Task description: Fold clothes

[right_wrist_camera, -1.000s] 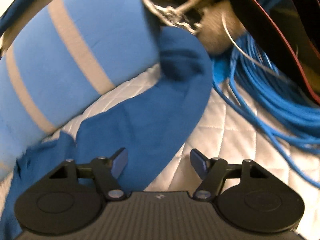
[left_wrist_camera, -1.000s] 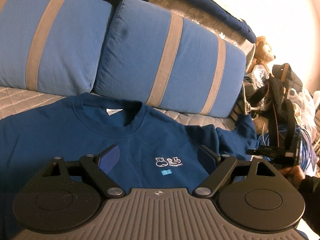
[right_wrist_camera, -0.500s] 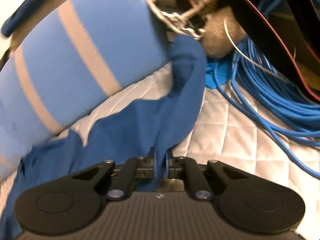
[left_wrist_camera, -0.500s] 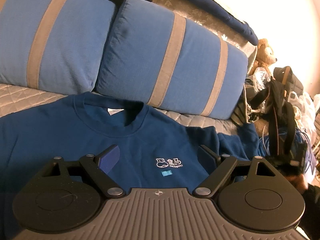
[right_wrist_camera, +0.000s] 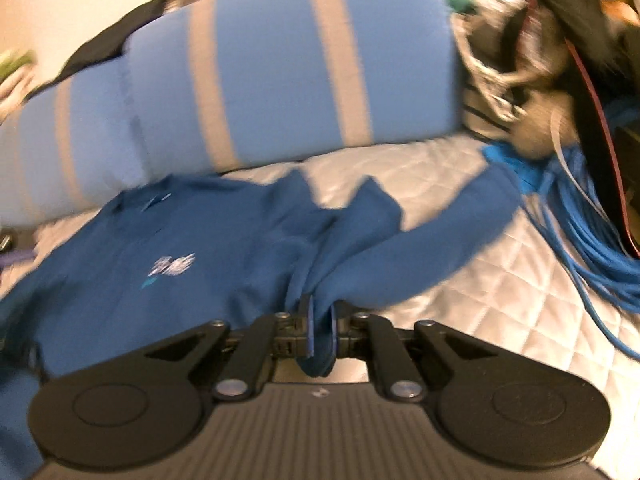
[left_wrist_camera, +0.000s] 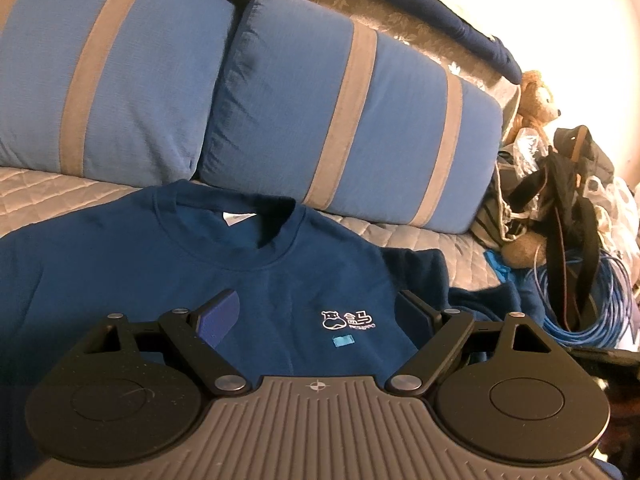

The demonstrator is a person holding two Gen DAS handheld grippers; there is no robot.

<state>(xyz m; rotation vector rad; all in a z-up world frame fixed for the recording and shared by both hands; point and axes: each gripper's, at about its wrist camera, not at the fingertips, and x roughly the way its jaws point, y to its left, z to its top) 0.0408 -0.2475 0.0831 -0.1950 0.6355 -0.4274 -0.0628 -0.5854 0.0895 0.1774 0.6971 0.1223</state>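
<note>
A navy sweatshirt (left_wrist_camera: 248, 280) with a small white chest logo (left_wrist_camera: 348, 319) lies face up on a quilted sofa seat. It also shows in the right wrist view (right_wrist_camera: 208, 256). My left gripper (left_wrist_camera: 316, 312) is open and empty, hovering over the chest. My right gripper (right_wrist_camera: 320, 320) is shut on the sweatshirt's sleeve (right_wrist_camera: 420, 240), which is bunched and pulled in toward the body.
Two blue cushions with grey stripes (left_wrist_camera: 344, 128) stand behind the sweatshirt. To the right are a coil of blue cable (left_wrist_camera: 592, 304), a black bag with straps (left_wrist_camera: 572, 200) and a teddy bear (left_wrist_camera: 536, 96). The quilted seat (right_wrist_camera: 500, 312) shows bare at the right.
My right gripper shut on the sleeve and has pulled it left and back toward the sweatshirt's body. My left gripper has stayed open over the chest.
</note>
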